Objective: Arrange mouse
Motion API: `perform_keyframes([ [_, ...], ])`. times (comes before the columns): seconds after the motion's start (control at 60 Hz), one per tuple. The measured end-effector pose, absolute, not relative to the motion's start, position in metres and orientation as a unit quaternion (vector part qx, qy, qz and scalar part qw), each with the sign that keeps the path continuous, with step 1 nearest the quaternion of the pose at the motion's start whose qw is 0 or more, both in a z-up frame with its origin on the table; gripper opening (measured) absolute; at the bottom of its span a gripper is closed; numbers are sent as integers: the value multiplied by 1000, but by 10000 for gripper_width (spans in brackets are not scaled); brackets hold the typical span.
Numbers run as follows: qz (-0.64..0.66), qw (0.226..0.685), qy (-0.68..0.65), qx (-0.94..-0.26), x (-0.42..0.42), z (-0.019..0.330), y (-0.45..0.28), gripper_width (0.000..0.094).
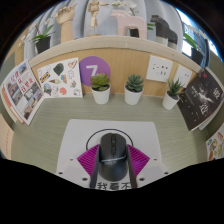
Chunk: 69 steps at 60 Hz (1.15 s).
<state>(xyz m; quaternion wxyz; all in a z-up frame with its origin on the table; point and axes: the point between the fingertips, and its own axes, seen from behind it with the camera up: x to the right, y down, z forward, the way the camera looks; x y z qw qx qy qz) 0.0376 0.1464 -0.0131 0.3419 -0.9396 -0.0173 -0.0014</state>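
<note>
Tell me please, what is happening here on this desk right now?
A hand-held gripper is at a black computer mouse, which lies on a white mat on the green desk. The mouse sits between the two fingers, with their pink pads at its sides; whether they already press on it is unclear. Beyond the mat, three small potted plants stand in a row along the back of the desk.

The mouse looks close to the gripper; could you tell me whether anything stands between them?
Nothing visible does. The black mouse sits on the white mat directly between the open gripper fingers, with the potted plants well beyond it.
</note>
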Motion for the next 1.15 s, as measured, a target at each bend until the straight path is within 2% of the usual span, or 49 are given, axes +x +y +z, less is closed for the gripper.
perform_keyframes([
  [0.067, -17, 344, -14, -939, 44, -11, 145, 599],
  [0.133, -24, 334, -12, -942, 48, -7, 139, 872],
  [0.233, -15, 349, -7, -937, 45, 23, 132, 856],
  [0.483, -27, 421, 3, -906, 36, 159, 74, 858],
  [0.633, -29, 454, 7, -890, 19, 213, 20, 854],
  [0.833, -26, 478, 14, -878, 0, 240, -51, 853],
  [1.15, -42, 462, 0, -886, -17, 232, -141, 851],
])
